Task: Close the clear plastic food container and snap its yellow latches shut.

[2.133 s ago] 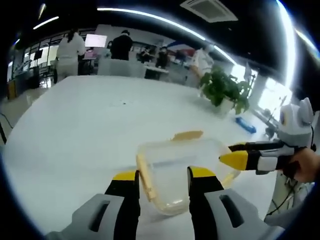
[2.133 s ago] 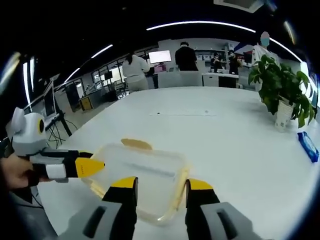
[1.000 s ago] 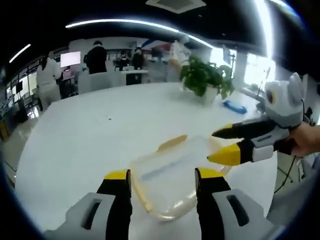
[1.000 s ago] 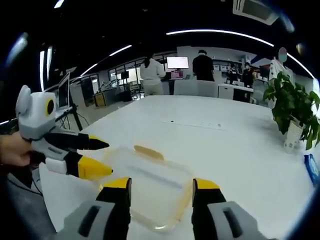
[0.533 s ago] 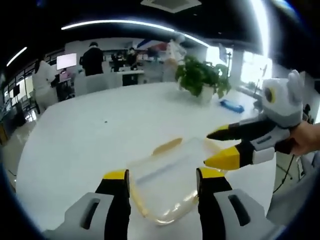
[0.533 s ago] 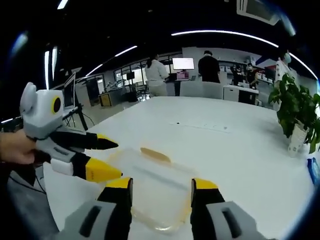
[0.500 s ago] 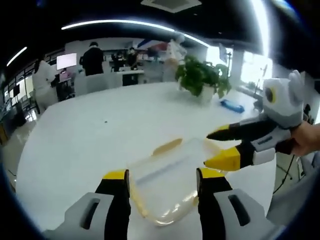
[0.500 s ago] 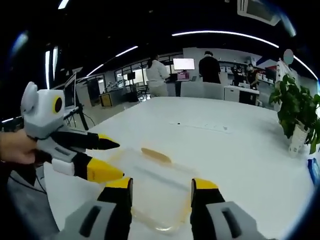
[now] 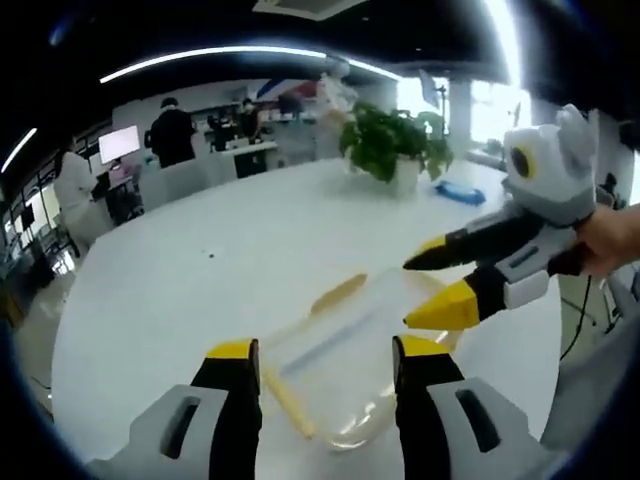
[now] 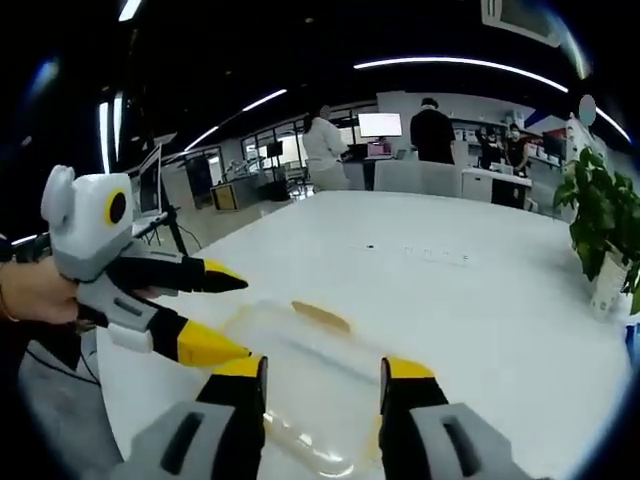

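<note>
The white table point(image 9: 200, 290) is the landmark: the clear plastic food container point(image 9: 350, 350) lies on it near the edge closest to the person, with the potted plant point(image 9: 385, 145) well apart toward the far side and a small blue item point(image 9: 452, 192) beyond that. Over the last two seconds both cameras have lifted and tilted, so the container now sits lower and closer between each view's jaws; this is hand movement, as the container itself has not shifted on the table. Both grippers have backed off above it instead of pressing on it, which suggests the lid is seated and the latches come next. The left gripper point(image 9: 325, 355) has its jaws spread apart, holding nothing, straddling the near end of the container from above. The right gripper point(image 10: 322, 372) is likewise released and empty, jaws spread over the container's other side. One yellow latch point(image 9: 338, 294) on the far long edge sticks out flat, apparently unsnapped; another yellow latch point(image 9: 288, 402) shows by the left jaw. Motion blur smears the container's rim, so whether the lid is fully down, and the state of the remaining latches, cannot be judged.
</note>
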